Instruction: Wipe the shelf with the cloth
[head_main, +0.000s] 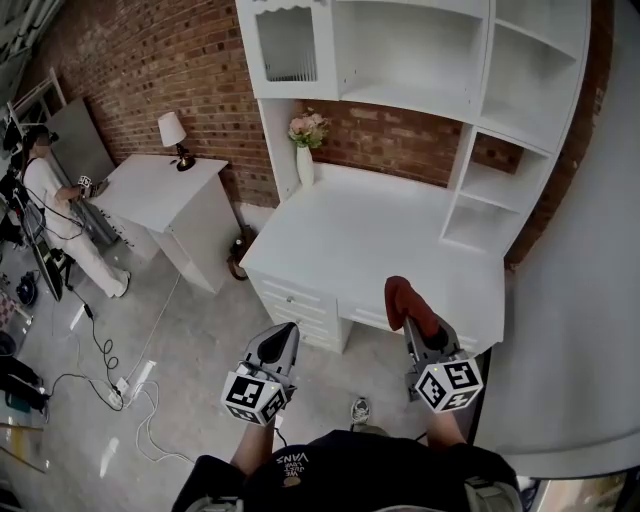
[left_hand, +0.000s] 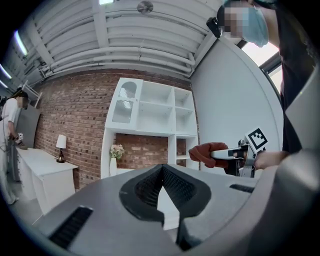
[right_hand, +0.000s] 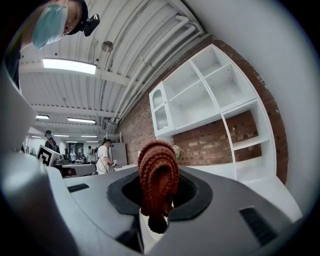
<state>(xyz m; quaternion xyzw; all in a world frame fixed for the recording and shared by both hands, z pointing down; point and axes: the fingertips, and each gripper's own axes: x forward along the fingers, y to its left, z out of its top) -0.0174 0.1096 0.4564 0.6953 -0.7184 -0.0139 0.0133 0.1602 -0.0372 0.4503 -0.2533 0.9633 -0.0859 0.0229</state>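
Cloth gripped, short of the shelf (head_main: 404, 97)
My right tool (head_main: 418, 326) is clamped on the rust-red cloth (head_main: 403, 297) over the worktop's (head_main: 350, 240) near edge. My left tool (head_main: 280, 343) is pressed together, empty.

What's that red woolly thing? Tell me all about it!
It's the cloth: rusty red-brown, with a knitted, ribbed look. It is folded into a thick bunch and pinched between the jaws of the right gripper, sticking out past them. It is held in the air before the white shelf, not touching it.
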